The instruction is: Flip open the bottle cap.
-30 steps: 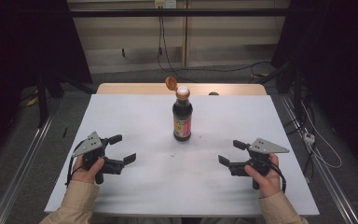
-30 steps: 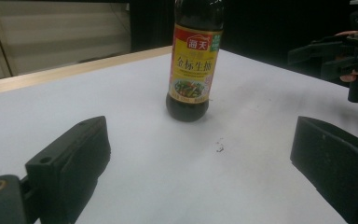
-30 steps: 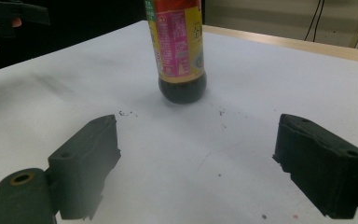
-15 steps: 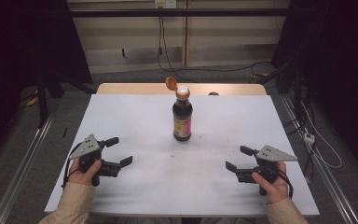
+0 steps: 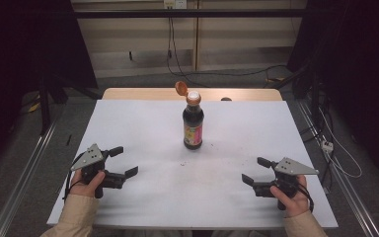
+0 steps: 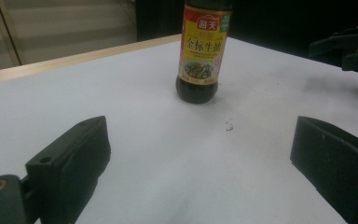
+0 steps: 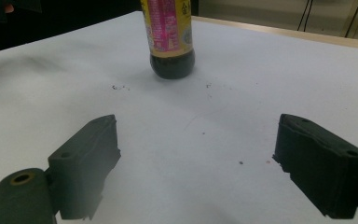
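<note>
We see one obstacle on the table: the upright sauce bottle near its far middle. Bare surface lies wide between it and both tongs.

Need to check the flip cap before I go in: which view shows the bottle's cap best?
The high view: the orange cap is flipped open beside the bottle neck. Both gripper views cut the bottle off above its label, showing its base and label alone.
</note>
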Motion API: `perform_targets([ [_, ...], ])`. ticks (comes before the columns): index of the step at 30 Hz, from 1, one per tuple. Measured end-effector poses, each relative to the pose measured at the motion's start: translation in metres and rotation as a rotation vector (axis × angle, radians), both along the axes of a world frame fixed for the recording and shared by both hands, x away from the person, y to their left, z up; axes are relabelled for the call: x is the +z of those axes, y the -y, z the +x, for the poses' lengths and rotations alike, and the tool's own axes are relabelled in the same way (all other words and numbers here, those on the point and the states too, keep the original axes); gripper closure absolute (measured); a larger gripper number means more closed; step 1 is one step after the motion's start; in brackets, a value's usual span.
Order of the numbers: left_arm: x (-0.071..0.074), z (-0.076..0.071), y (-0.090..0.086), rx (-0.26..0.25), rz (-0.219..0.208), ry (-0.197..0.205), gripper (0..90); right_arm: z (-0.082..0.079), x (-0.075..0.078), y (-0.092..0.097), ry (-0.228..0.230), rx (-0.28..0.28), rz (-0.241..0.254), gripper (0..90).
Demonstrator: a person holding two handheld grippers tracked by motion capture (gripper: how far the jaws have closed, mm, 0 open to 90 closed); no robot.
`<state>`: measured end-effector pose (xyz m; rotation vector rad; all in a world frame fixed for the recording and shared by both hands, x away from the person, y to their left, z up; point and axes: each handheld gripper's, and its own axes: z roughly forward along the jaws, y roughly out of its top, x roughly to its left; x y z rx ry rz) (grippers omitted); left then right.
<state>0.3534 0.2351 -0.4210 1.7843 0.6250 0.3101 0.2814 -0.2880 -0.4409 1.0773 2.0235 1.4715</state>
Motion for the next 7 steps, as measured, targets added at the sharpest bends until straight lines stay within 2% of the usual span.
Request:
perform_targets([
  [1,-0.0003,0.001,-0.0005,-0.005,0.015,0.011,4.5,-0.0001,-0.0003,0.0,-0.002,-0.002,-0.002,13.3],
  [7,-0.001,0.0008,0.0016,-0.008,0.016,0.006,4.5,-0.0004,-0.0028,0.0025,-0.003,-0.009,-0.002,13.4],
])
